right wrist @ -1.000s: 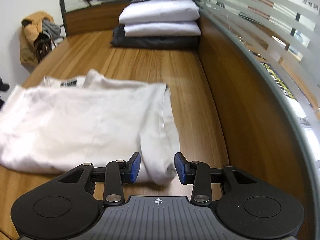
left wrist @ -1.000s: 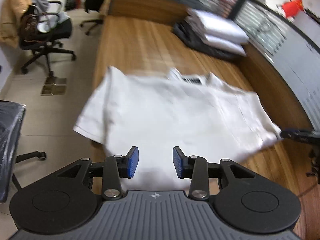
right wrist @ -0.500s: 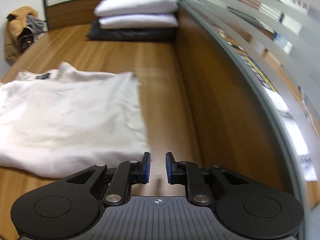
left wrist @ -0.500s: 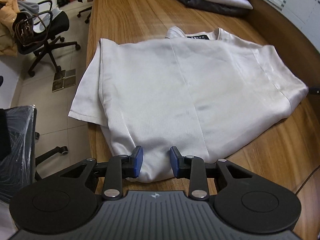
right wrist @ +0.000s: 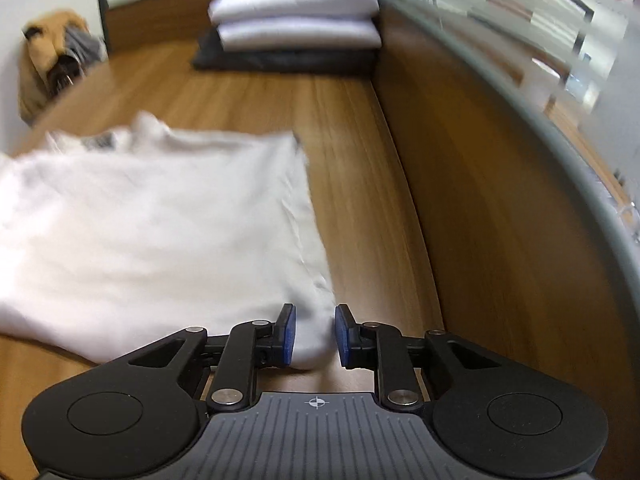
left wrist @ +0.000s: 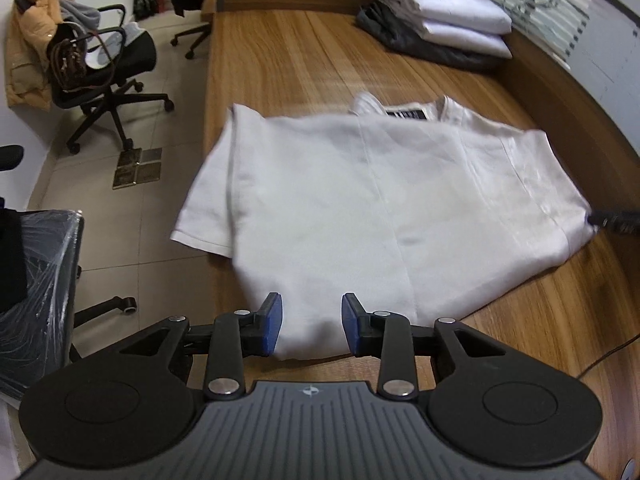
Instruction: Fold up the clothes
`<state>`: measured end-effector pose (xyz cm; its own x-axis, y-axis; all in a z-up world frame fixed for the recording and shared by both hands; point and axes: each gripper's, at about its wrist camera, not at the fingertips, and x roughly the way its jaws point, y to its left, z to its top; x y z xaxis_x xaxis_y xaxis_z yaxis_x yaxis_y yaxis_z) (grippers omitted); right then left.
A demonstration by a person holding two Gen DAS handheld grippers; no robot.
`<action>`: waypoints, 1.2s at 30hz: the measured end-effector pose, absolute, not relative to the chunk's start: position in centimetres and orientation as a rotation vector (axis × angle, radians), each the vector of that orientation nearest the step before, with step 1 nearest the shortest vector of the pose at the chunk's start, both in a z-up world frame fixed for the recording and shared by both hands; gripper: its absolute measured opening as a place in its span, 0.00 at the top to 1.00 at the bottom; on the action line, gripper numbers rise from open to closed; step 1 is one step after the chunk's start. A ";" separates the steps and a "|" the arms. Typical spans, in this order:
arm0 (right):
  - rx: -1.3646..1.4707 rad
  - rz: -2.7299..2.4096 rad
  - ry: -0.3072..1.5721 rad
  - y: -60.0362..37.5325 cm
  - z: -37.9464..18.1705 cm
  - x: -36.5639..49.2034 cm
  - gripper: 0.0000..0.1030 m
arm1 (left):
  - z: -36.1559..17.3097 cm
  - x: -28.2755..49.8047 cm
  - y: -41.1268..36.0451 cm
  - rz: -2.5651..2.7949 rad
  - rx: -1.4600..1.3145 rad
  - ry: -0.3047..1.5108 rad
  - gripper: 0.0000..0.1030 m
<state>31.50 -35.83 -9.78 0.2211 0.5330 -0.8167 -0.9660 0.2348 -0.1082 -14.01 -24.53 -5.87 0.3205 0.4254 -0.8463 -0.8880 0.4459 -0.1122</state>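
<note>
While the white shirt [left wrist: 384, 200] lies spread on the table [left wrist: 280, 64], unfolded beside a finished stack [left wrist: 444, 28], we set our left gripper [left wrist: 311, 326] and right gripper [right wrist: 311, 334], both just reopening, around its near hem without pinching.

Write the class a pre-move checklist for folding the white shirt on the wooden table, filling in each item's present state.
1. White shirt lies spread flat on the wooden table: ok.
2. Hem sits between the left gripper fingers, which have just been opening: ok.
3. Corner sits between the right gripper fingers, which have just been opening: ok.
4. Either gripper clamped on cloth: cannot tell.
5. Left sleeve on the table: not ok, it overhangs the edge.
6. Folded stack clear of the shirt: ok.
</note>
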 end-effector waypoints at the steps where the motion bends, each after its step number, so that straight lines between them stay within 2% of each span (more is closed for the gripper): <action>1: -0.714 1.159 0.743 -35.8 -9.8 31.6 0.78 | -5.6 -14.5 -24.5 0.959 -0.649 0.840 0.60; 14: -0.601 1.254 0.722 -38.0 -4.2 25.7 0.76 | -3.7 -21.4 -24.9 1.071 -0.680 0.770 0.58; 16: -0.589 1.273 0.729 -38.2 -3.5 24.1 0.74 | -3.2 -22.2 -24.8 1.052 -0.670 0.772 0.57; 18: -0.578 1.291 0.740 -38.1 -3.0 22.4 0.69 | -2.7 -22.9 -24.6 1.024 -0.650 0.778 0.56; 26: -0.562 1.292 0.758 -37.3 -1.4 13.6 0.68 | -1.8 -26.4 -22.2 0.883 -0.525 0.802 0.43; 34: -0.458 1.201 0.834 -37.1 -0.4 6.0 0.67 | 1.3 -30.2 -19.3 0.758 -0.491 0.779 0.39; 36: -0.458 1.186 0.848 -37.1 -0.1 4.4 0.64 | 2.1 -30.6 -18.5 0.735 -0.483 0.784 0.39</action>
<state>4.38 -37.13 -0.14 0.1284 0.6160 -0.7772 -0.9346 0.3373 0.1129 -30.55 -18.50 2.09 0.4859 0.4081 -0.7729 -0.7451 0.6557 -0.1221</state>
